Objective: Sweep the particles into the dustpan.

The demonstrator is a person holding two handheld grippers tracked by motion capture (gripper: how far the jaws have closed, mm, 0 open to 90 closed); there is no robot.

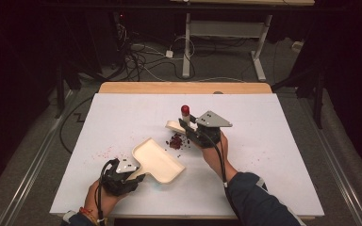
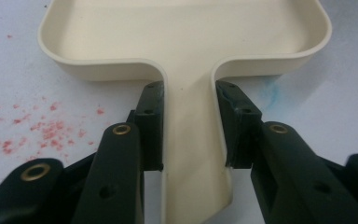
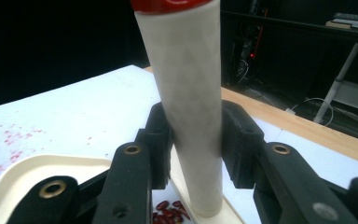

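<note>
Gripping the cream dustpan point(image 1: 158, 160) by its flat handle, the left tool point(image 1: 139, 177) sits at the near left of the tabletop point(image 1: 273, 155), and the left gripper view shows both black pads point(image 2: 151, 123) pressed against the handle's two edges, with the pan's raised rim opening away from them. That pan lies flat on the white surface, its open mouth facing far and right toward a small heap of dark red beans point(image 1: 176, 141) near the middle. Faint red specks point(image 1: 106, 153) dot the sheet to the left of the pan. Over the heap, the right tool point(image 1: 185, 126) is clamped on the pale upright handle of a small brush point(image 3: 189, 116), which ends in a red cap at the top; its cream base rests just beside the beans, with the pan's rim close by on the near left
</note>
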